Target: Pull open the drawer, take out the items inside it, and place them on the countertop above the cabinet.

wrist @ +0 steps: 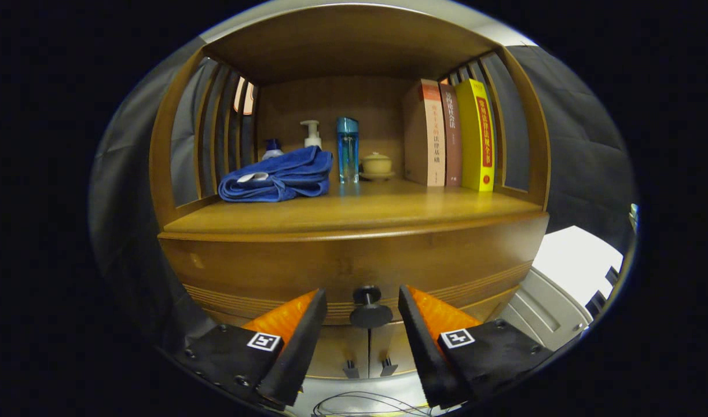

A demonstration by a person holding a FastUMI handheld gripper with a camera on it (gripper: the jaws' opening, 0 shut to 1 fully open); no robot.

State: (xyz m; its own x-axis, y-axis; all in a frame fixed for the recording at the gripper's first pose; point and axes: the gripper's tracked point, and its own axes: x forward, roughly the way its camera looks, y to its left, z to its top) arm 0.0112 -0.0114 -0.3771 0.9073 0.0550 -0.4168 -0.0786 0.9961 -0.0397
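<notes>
A wooden cabinet faces me, its closed drawer front (354,263) just below the countertop (354,211). A dark round knob (370,310) sticks out from the drawer's middle. My gripper (362,310) is open, with the knob between its two fingers and neither finger touching it. The drawer's inside is hidden.
On the countertop lie a folded blue towel (278,180), a pump bottle (312,134), a blue tumbler (348,149), a small lidded cup (377,164) and three upright books (452,136). Two small door handles (368,368) sit below the drawer. Wires (365,404) lie on the floor.
</notes>
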